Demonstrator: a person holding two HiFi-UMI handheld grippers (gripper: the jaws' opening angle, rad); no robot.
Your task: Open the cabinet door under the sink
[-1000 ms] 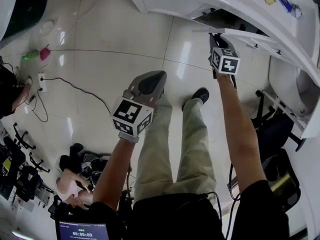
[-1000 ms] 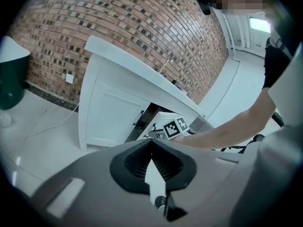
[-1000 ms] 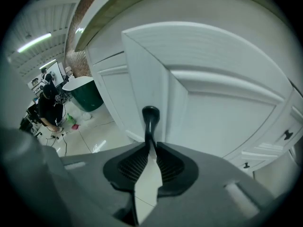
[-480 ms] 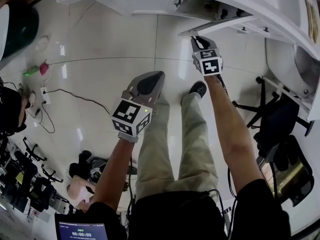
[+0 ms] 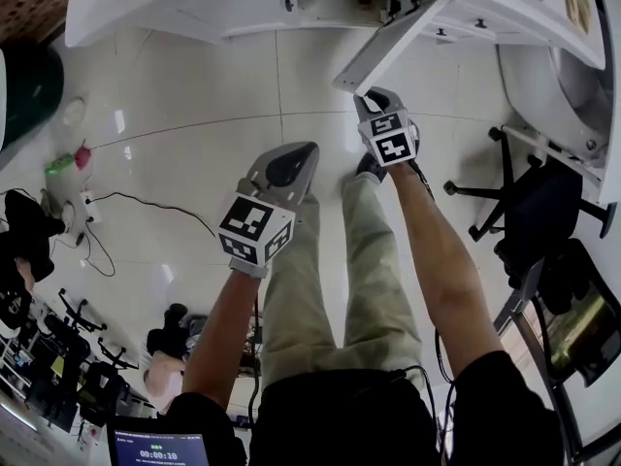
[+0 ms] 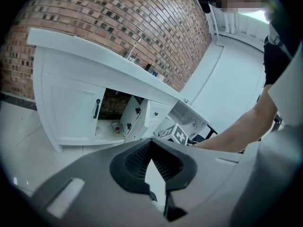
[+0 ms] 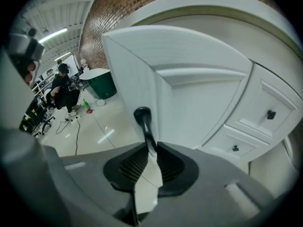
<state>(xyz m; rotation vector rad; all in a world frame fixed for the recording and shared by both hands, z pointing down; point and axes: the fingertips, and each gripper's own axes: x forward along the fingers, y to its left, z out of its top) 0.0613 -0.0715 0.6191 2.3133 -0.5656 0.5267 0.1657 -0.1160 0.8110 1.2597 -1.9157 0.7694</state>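
Glossy white tiled floor (image 5: 194,95), with a brick wall (image 6: 118,22) behind a white sink cabinet (image 6: 71,108) and its white counter (image 6: 94,63). The cabinet door (image 7: 189,103) under the sink is swung well out from the front, edge-on to the head view, and the left gripper view shows the dark inside behind it. The right hand-held gripper (image 7: 150,148) is pinching the door's black handle (image 7: 144,124), with the bar sitting right between the ribbed pads. Two small drawers with black knobs (image 7: 271,114) are just beside the door. The left hand-held gripper (image 6: 151,150) hangs out over the floor, well apart from the cabinet. Its tips are pressed together and there's nothing in them. A black office chair (image 5: 524,202) is parked off to the right.
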